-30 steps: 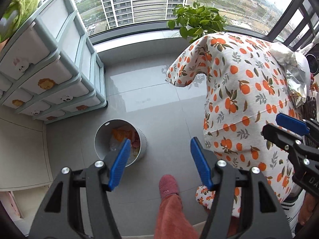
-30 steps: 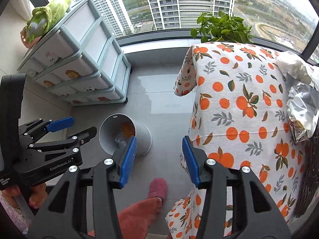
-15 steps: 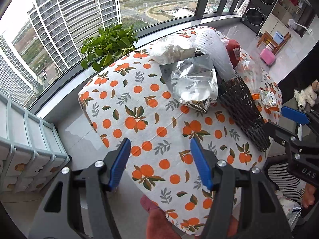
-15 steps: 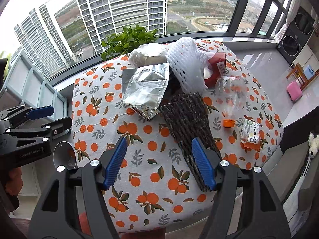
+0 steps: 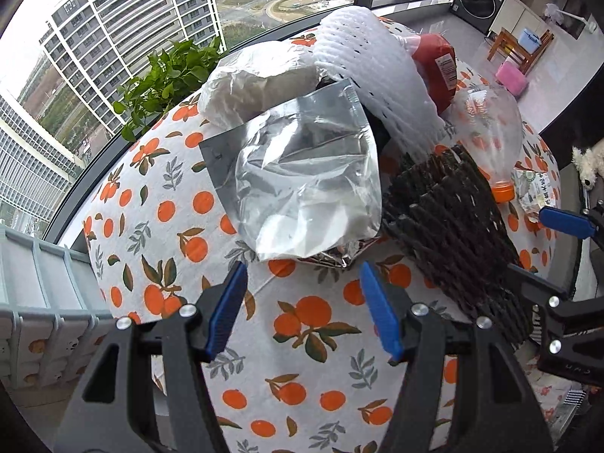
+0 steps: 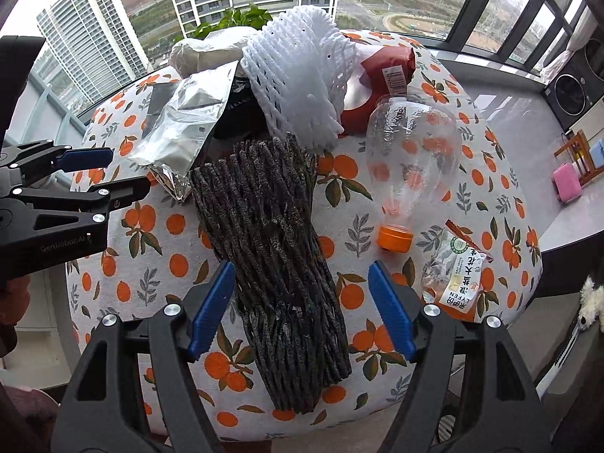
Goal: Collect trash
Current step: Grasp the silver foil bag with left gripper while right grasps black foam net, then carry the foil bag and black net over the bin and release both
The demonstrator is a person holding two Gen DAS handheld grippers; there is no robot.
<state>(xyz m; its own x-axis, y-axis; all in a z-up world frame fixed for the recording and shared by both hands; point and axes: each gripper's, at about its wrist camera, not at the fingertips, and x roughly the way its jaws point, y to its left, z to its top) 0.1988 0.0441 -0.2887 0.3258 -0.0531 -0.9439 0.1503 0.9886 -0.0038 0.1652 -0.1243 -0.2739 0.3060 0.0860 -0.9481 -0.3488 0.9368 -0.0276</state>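
Trash lies on a round table with an orange-print cloth (image 5: pixel 302 339). A silver foil bag (image 5: pixel 305 185) lies just ahead of my open, empty left gripper (image 5: pixel 304 298). A black foam net sleeve (image 6: pixel 271 264) lies under my open, empty right gripper (image 6: pixel 298 302). Behind are a white foam net (image 6: pixel 302 75), a white plastic bag (image 5: pixel 249 87), a red packet (image 6: pixel 381 75), a clear bottle with an orange cap (image 6: pixel 411 154) and a small snack wrapper (image 6: pixel 456 271).
A green plant (image 5: pixel 166 79) stands behind the table at the window. Pale drawers (image 5: pixel 41 302) stand at the left. A grey counter (image 6: pixel 521 102) runs at the right. The left gripper (image 6: pixel 56 196) shows at the left edge of the right wrist view.
Both grippers have swung up from the floor bin to over the table and moved closer to the trash. Both stay open and empty.
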